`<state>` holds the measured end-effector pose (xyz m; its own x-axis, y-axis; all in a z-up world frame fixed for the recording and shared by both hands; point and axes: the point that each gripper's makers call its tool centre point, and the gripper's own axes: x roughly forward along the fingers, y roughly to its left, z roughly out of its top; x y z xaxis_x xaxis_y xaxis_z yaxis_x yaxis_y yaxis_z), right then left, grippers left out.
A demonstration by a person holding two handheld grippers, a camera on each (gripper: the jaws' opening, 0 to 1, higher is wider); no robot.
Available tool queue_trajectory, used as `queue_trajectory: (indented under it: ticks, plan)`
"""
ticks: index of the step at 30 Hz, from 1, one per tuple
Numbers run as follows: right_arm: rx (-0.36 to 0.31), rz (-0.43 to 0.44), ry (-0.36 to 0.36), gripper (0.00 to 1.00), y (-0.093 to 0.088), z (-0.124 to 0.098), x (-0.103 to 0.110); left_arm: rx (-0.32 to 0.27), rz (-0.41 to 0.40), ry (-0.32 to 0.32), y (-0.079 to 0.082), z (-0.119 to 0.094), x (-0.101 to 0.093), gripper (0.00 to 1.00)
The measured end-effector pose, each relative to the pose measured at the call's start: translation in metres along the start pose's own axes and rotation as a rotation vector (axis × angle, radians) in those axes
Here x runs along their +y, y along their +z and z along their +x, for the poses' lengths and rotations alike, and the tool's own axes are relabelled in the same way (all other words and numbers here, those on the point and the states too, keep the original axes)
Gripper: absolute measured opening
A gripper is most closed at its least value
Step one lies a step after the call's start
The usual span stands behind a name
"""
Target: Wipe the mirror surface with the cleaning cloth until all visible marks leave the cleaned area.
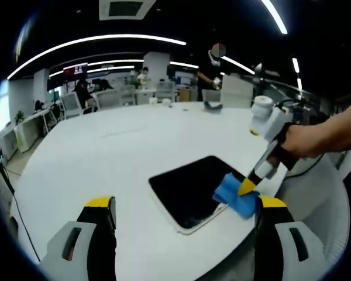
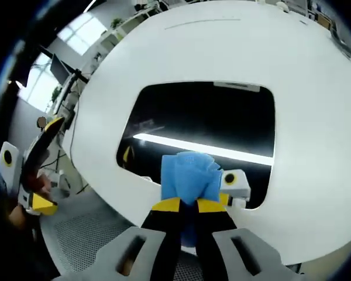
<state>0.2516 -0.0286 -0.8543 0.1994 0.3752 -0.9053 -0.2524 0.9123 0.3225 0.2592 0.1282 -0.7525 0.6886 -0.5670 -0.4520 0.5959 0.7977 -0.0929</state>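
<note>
Mirror (image 2: pixel 210 117) dark, blue cloth (image 2: pixel 190 175) on it.

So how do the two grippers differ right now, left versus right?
The right gripper is shut on the blue cleaning cloth, while the left gripper stands open with nothing between its jaws. The right gripper presses the cloth at the near edge of the mirror; the left gripper hangs over the white table, apart from the mirror. Both have black jaws with yellow tips.
</note>
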Motion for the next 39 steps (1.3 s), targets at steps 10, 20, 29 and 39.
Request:
queue_trajectory:
  ticks: [10, 20, 29, 39]
  plan:
    - [0.01, 0.006, 0.003, 0.02, -0.002, 0.003, -0.003, 0.002, 0.0, -0.001, -0.002, 0.002, -0.001, 0.99]
    - [0.014, 0.016, -0.004, 0.02, -0.006, -0.004, -0.016, 0.004, 0.007, 0.009, -0.003, 0.0, -0.001, 0.99]
    - [0.013, 0.029, -0.011, 0.02, -0.008, -0.009, -0.028, 0.011, 0.016, 0.002, -0.002, 0.002, -0.004, 0.99]
    - [0.023, 0.032, -0.019, 0.02, -0.007, -0.012, -0.042, 0.025, 0.022, 0.006, -0.006, 0.005, -0.004, 0.99]
